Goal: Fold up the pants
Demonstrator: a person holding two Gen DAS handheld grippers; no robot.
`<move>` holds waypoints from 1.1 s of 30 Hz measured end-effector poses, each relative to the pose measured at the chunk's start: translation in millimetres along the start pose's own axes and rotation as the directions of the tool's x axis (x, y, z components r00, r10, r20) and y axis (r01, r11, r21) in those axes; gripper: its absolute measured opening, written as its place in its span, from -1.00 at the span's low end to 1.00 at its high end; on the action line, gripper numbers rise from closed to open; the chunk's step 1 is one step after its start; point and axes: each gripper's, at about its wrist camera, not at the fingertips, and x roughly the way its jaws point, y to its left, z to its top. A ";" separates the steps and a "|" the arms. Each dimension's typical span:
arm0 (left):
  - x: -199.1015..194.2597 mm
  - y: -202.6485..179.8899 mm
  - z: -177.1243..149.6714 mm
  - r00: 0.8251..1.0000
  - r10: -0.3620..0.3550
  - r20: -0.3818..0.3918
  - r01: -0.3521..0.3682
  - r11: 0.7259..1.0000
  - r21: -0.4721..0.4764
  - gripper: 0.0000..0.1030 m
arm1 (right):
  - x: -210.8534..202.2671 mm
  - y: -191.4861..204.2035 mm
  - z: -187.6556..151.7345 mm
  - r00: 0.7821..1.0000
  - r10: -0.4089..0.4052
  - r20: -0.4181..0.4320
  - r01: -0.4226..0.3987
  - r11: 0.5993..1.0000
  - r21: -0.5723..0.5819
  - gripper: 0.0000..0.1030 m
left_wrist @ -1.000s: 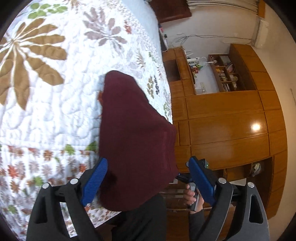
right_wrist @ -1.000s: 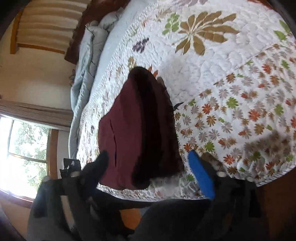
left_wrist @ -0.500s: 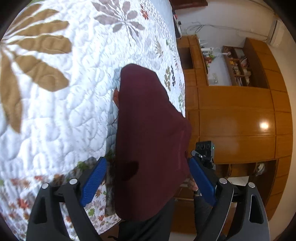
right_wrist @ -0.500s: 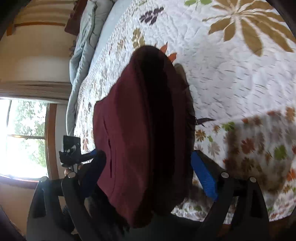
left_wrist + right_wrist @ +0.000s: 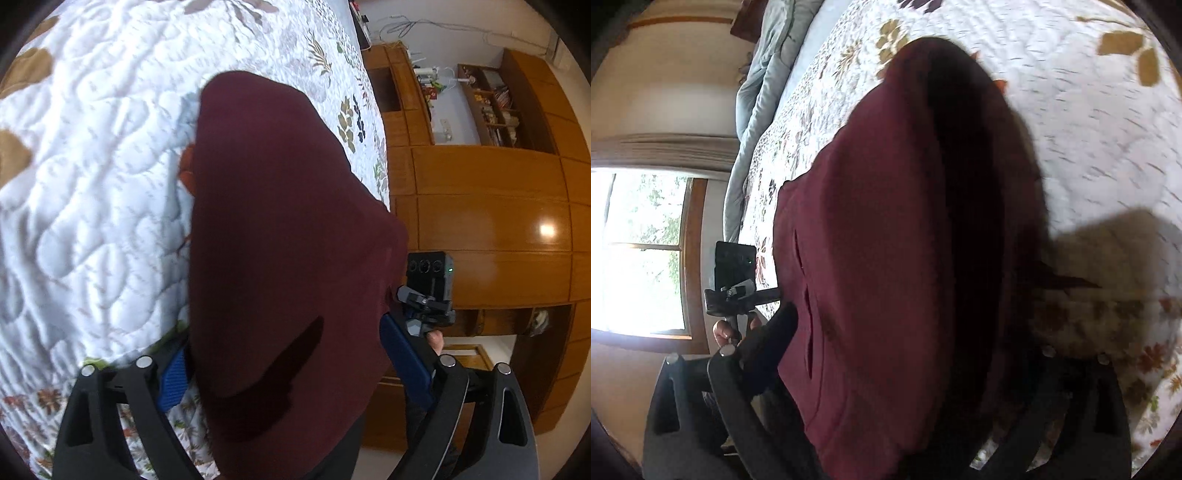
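Folded maroon pants [image 5: 277,221] lie on the quilted floral bedspread [image 5: 92,184] near the bed's edge. My left gripper [image 5: 290,369] straddles their near end, blue pads wide apart; the cloth fills the gap and hides part of the left pad. In the right wrist view the pants [image 5: 886,221] show a deep dark fold down the middle. My right gripper [image 5: 905,362] also straddles them; its jaws are opening and nothing shows the pads pressing on the cloth. Each view catches the other gripper's camera box [image 5: 428,284] [image 5: 735,266] and a hand [image 5: 724,332] holding it.
A wooden wardrobe wall [image 5: 480,221] with open shelves [image 5: 491,107] stands past the bed's edge. A bright window [image 5: 639,251] and a crumpled grey blanket [image 5: 764,74] lie on the other side. The bedspread [image 5: 1108,129] stretches beyond the pants.
Both grippers have moved forward and lower over the pants, which now fill much more of each view. The right jaws have spread slightly wider.
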 end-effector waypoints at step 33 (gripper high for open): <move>-70.2 -44.9 -25.0 0.977 0.119 0.175 -0.137 0.987 0.090 -0.37 | -9.1 66.4 -23.1 0.984 -0.130 0.119 0.150 0.974 -0.172 -0.23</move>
